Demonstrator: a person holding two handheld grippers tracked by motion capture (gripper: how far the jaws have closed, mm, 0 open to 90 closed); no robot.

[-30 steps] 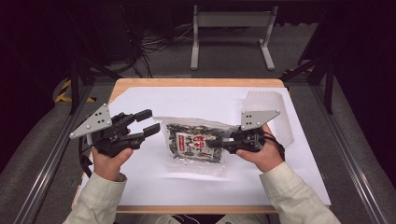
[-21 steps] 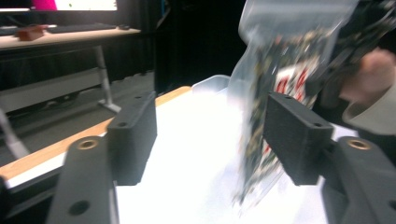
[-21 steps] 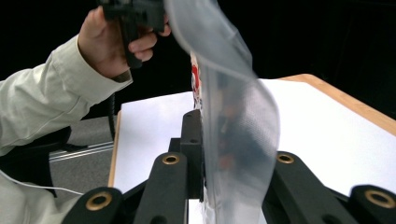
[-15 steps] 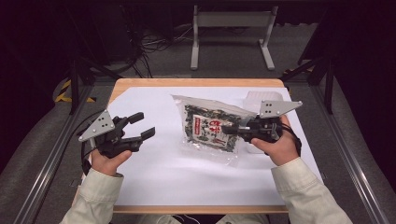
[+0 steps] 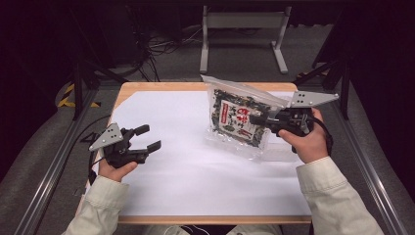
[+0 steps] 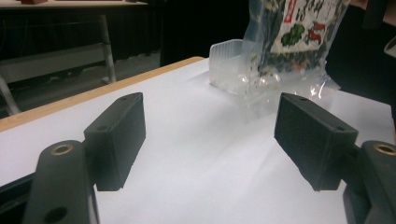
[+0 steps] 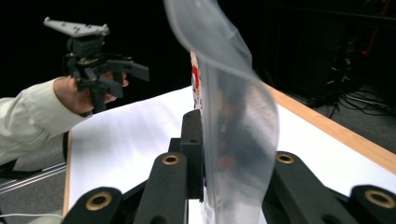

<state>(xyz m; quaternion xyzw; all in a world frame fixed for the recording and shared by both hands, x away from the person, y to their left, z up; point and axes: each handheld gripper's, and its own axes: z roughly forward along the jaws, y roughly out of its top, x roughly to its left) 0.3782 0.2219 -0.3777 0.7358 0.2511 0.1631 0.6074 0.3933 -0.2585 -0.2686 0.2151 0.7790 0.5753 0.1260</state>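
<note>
A clear bag of dark snack with a red and white label (image 5: 237,117) hangs tilted above the back right of the white sheet. My right gripper (image 5: 264,122) is shut on the bag's right edge. In the right gripper view the bag (image 7: 238,116) stands edge-on, pinched between the jaws of the right gripper (image 7: 205,126). My left gripper (image 5: 146,138) is open at the left of the sheet, holding nothing. The left gripper view has its open jaws around bare sheet (image 6: 210,135), with the bag (image 6: 299,32) hanging farther off.
A clear plastic tray (image 5: 281,152) lies on the sheet under and right of the bag, and appears as the tray (image 6: 229,60) behind the bag's lower edge. The wooden table (image 5: 161,86) carries the white sheet. Metal rails run along both sides.
My right gripper has lifted the bag off the sheet's middle and carried it back and to the right. My left gripper has drawn away to the left, still open.
</note>
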